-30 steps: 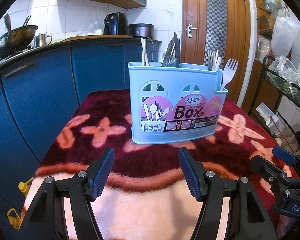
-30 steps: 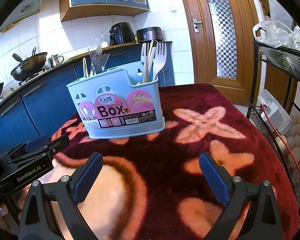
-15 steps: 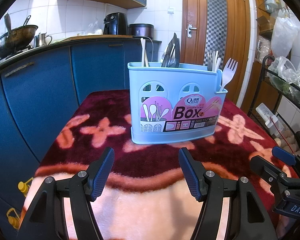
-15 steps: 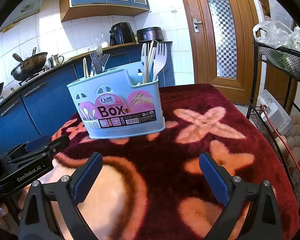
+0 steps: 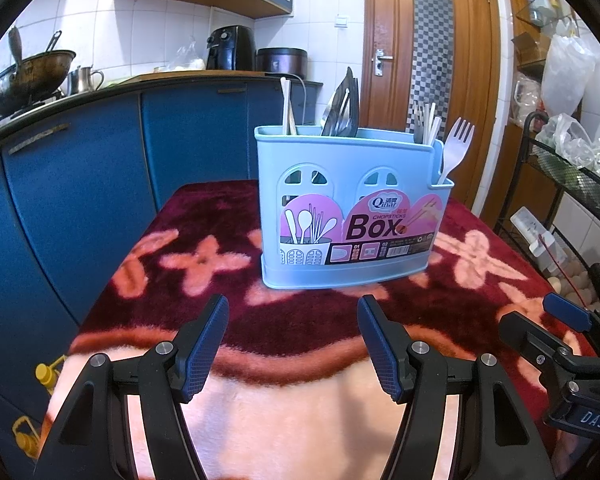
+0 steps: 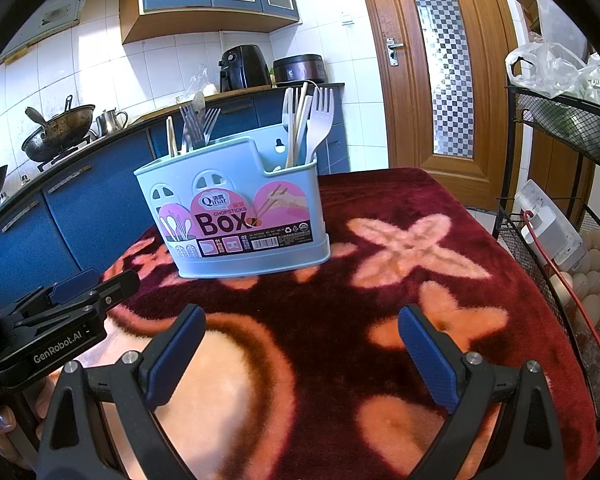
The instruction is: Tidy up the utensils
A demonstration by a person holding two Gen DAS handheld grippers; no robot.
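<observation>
A light blue utensil box (image 5: 352, 208) (image 6: 236, 208) with a pink "Box" label stands upright on a dark red flowered blanket (image 5: 220, 280) (image 6: 400, 288). Chopsticks, metal utensils and white plastic forks (image 5: 456, 148) (image 6: 320, 120) stick up out of its compartments. My left gripper (image 5: 292, 324) is open and empty, a short way in front of the box. Open too is my right gripper (image 6: 302, 332), with nothing between its blue pads, in front of the box and to its right. Each gripper shows at the edge of the other's view.
Blue kitchen cabinets (image 5: 80, 184) run along the left with a wok (image 5: 28, 76) on the stove. A wooden door (image 5: 432, 60) stands behind. A black wire rack (image 6: 560, 216) with eggs (image 6: 592, 280) and plastic bags borders the table's right side.
</observation>
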